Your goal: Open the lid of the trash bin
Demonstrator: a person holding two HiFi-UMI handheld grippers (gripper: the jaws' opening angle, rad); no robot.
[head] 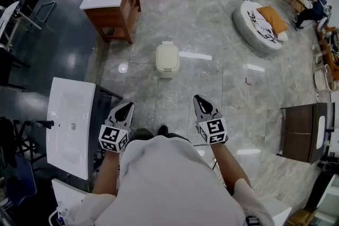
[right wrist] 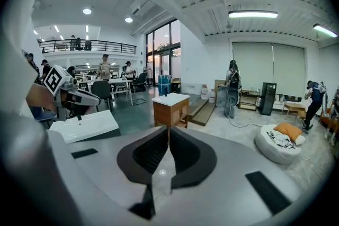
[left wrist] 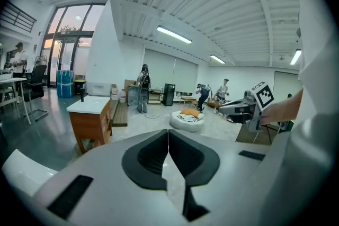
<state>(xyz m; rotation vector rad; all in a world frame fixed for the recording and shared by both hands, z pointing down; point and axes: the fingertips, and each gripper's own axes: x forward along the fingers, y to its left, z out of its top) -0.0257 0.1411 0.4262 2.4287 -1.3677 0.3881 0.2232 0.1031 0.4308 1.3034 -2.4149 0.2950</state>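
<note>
A small cream trash bin (head: 167, 59) stands on the marble floor straight ahead, its lid down. Both grippers are held close to the person's body, well short of the bin and apart from it. The left gripper (head: 128, 105) points forward at lower left, its jaws together with nothing between them. The right gripper (head: 196, 98) sits level with it at lower right, also shut and empty. In the left gripper view the jaws of the left gripper (left wrist: 168, 133) meet at the tips. The right gripper view shows the same for the right gripper (right wrist: 168, 130). Neither gripper view shows the bin.
A wooden vanity with a white sink top (head: 111, 0) stands behind the bin to the left. A white basin counter (head: 69, 124) lies close at left. A round white cushion bed (head: 260, 24) is at far right, and a dark wooden cabinet (head: 302, 132) at near right.
</note>
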